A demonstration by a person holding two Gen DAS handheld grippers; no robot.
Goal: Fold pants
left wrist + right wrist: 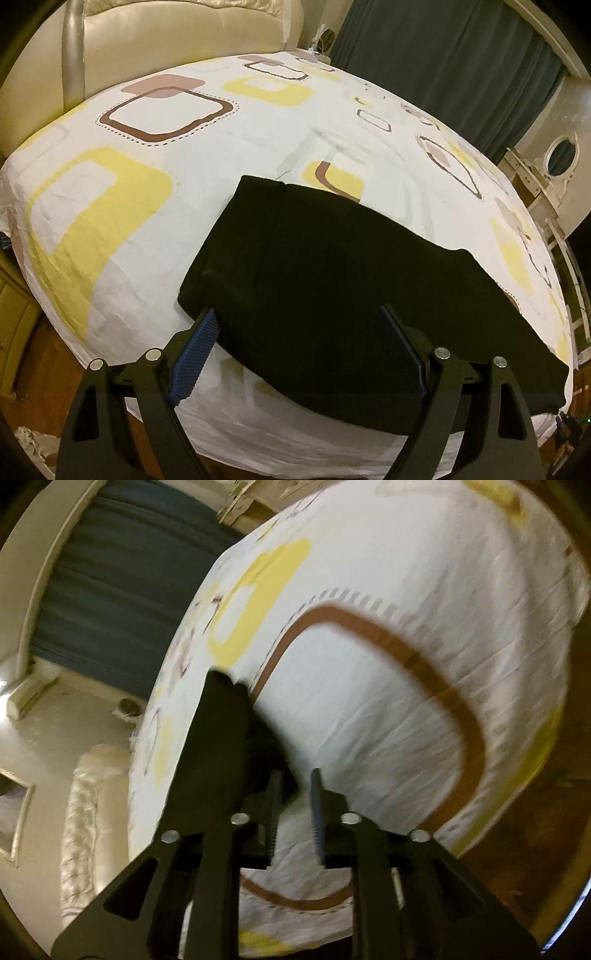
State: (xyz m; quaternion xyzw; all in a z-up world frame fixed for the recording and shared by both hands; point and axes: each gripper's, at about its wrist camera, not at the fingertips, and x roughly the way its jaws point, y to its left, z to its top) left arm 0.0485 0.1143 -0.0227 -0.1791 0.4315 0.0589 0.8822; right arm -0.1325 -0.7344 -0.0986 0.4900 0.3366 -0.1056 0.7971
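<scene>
On the bed, near edge: black pants, lying folded into a broad flat slab on the patterned sheet, one short end toward the headboard, the long side trailing off toward the right corner.
Pants, shape: smooth and doubled over, edges fairly straight; likely laid flat so the next fold lands square.
Pants, right wrist view: dark cloth bunched just ahead and left of the fingers, blurred; hard to say whether any of it touches them.
Left hand-held gripper: fingers spread wide apart, straddling the near corner of the pants from above, clamped on nothing; probably just clear of the cloth.
Right hand-held gripper: fingers a narrow gap apart, only white sheet visible between them, nothing pinched; looks like a let-go at the fold's end.
Stage, as a judgement: fold mostly laid down, both tools free of the cloth; another fold or a tidy-up possibly left.
Bed: round, sheet white with yellow and brown squares, bare around the pants.
Further out: dark curtain behind the bed, wooden floor below its edge.
</scene>
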